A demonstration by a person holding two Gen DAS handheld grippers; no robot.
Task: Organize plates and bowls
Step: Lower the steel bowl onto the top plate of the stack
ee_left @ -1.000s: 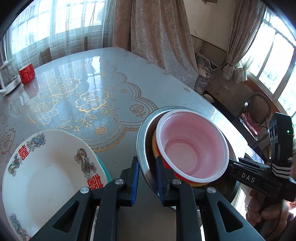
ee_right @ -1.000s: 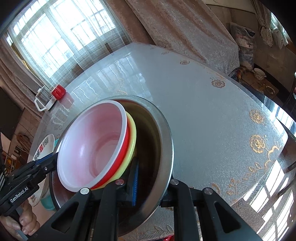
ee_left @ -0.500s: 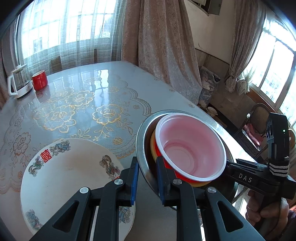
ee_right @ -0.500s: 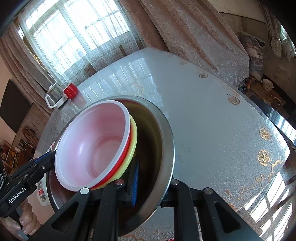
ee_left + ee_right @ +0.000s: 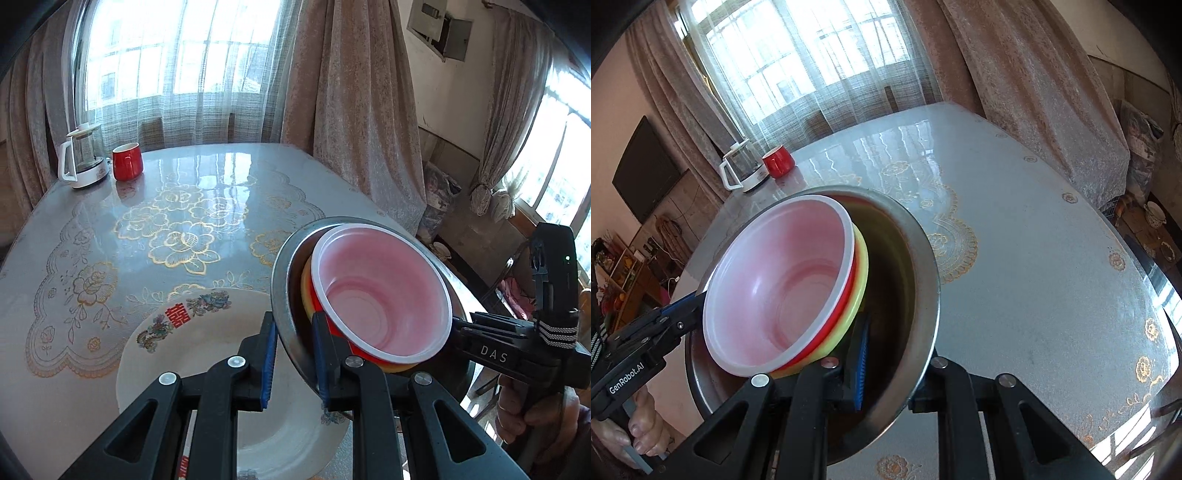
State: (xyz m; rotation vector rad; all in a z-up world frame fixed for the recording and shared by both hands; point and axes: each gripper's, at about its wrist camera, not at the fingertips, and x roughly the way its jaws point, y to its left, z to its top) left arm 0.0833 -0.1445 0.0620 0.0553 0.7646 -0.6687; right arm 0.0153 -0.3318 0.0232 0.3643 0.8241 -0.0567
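gripping the steel bowl rim w/ both grippers closed on it, left gripper and right gripper on opposite sides. pink bowl stack sits inside. bowl hangs just above-right of the plate, i think i go there.

My left gripper pinches the rim of the round stainless steel basin at its seven o'clock edge; my right gripper clamps the opposite rim. Nested inside the basin sit a yellow plastic bowl, a red plastic bowl within it, and a white-rimmed pink plastic bowl on top. The white porcelain plate with floral print lies on the table with the gold-flowered cover at eight o'clock from the basin. Far across, at eleven o'clock, a red ceramic mug stands just right of a glass kettle with white handle.
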